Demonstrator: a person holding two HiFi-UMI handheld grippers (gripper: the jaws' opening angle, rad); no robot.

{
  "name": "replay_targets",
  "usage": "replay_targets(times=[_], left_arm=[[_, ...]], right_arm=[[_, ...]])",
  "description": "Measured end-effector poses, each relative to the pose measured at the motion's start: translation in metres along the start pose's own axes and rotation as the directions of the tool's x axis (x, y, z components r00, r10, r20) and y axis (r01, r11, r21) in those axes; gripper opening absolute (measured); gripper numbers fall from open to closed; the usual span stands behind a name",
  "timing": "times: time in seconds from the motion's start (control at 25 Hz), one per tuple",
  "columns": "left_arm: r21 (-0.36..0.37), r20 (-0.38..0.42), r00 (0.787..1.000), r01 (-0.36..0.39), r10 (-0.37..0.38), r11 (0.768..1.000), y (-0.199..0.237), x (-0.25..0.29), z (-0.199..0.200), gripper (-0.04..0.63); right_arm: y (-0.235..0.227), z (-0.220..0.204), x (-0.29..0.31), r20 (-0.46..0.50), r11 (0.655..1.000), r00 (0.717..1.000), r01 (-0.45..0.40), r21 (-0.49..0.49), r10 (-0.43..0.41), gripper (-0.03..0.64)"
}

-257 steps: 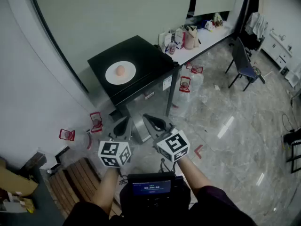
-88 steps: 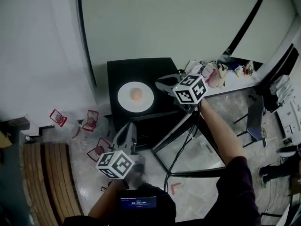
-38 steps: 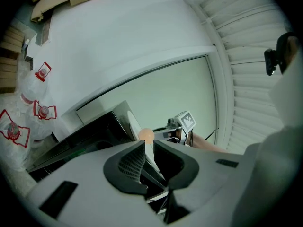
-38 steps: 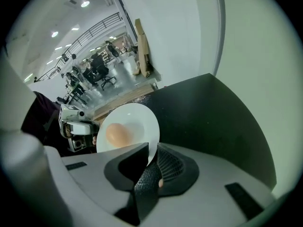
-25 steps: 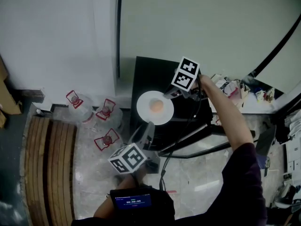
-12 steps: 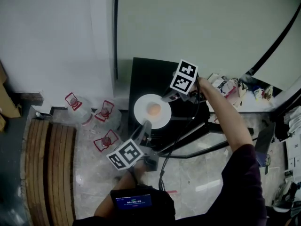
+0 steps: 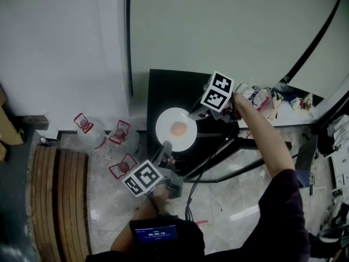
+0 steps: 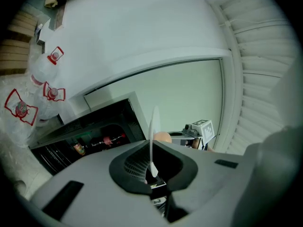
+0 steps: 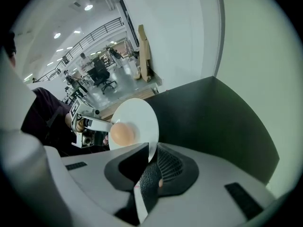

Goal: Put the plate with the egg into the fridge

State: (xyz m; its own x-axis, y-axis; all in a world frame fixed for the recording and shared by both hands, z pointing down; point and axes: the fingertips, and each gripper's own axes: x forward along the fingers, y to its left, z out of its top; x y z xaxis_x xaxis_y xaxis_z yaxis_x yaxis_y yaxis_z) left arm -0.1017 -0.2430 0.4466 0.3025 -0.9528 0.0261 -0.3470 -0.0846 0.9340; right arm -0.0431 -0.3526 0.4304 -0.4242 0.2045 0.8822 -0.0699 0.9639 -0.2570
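Plate with the egg on top of the fridge — gripped at two sides.
Your left tongs have just been closing and pinch the white plate's rim at the fridge's front edge. Your right tongs clamp the opposite rim, toward the fridge's back — the egg lies mid-plate, over the black top.

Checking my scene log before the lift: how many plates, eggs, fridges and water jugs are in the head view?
plate: 1
egg: 1
fridge: 1
water jugs: 3
total: 6
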Motion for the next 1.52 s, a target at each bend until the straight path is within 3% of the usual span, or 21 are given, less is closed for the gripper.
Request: replay_targets(times=[0.36,0.6,1.04,1.2,1.52], left_arm=[[-0.046,-0.072,0.996,0.049,-0.052,0.998,-0.013,-0.019,-0.019,0.017],[-0.082,-0.154,0.986,0.050,-0.062,0.995,0.002,-0.044,-0.046,0.017],[-0.173,-0.281,0.959,-0.012,-0.038,0.985,0.033,-0.068,-0.116,0.017],[-0.181,-0.291,0.957,-0.043,-0.012,0.983,0.042,-0.066,-0.136,0.017],[-0.195,-0.240,0.970,-0.087,0.038,0.977,0.055,-0.039,-0.157,0.017]], right_arm=[[0.028,-0.020,-0.015,0.043,0.995,0.998,0.042,0.089,-0.046,0.061],[0.064,-0.036,-0.037,0.185,0.983,0.975,0.095,0.154,-0.123,0.062],[0.128,-0.110,-0.009,0.216,0.964,0.968,0.070,0.257,-0.128,0.061],[0.130,-0.126,-0.006,0.228,0.963,0.967,0.050,0.264,-0.113,0.062],[0.118,-0.148,0.003,0.242,0.977,0.967,0.025,0.213,-0.078,0.061]])
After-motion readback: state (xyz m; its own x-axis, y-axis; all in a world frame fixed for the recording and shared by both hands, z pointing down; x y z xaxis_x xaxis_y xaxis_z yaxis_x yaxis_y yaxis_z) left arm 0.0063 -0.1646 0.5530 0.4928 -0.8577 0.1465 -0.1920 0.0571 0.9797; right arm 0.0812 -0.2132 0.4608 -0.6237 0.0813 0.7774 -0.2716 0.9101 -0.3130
